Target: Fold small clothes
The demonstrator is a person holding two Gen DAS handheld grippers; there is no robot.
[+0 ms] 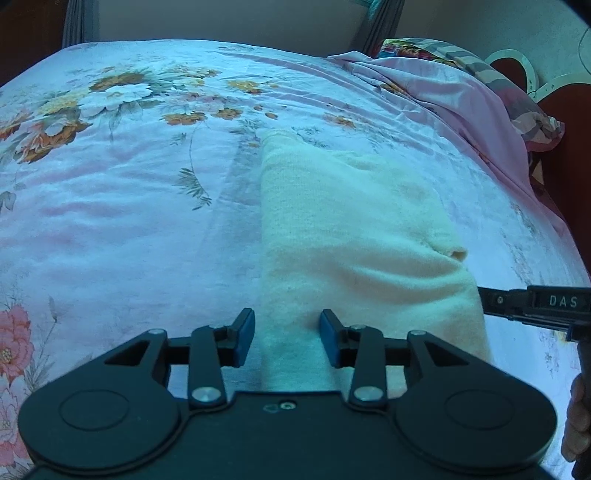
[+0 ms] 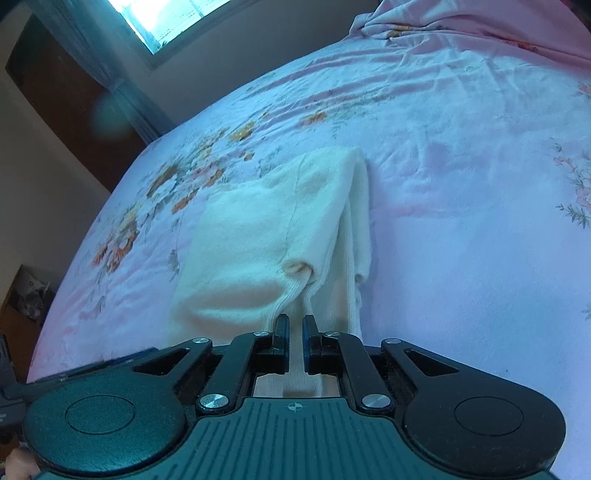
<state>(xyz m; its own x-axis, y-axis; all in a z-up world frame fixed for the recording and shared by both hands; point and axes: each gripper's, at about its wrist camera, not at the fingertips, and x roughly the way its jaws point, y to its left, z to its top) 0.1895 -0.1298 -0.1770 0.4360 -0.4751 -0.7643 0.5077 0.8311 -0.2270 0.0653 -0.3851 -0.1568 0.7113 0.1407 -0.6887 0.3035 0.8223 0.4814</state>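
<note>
A cream knit garment [image 1: 351,229] lies folded lengthwise on the floral bedsheet [image 1: 129,206]. My left gripper [image 1: 287,334] hovers open over its near left edge. The blue pads [image 1: 243,336] stand apart and the cloth lies flat beneath the gap. My right gripper [image 1: 517,304] reaches in from the right to the garment's near right edge. In the right wrist view the garment [image 2: 258,240] shows a rolled cuff and ribbed hem. The right gripper [image 2: 296,332] is nearly closed there, and the ribbed cloth bunches into its narrow gap.
A crumpled pink cover [image 1: 443,92] and a patterned quilt [image 1: 517,107] lie at the far right by a dark red headboard [image 1: 561,110]. A hand [image 1: 576,417] shows at the lower right. A window [image 2: 170,18] and curtain [image 2: 122,92] stand beyond the bed's far side.
</note>
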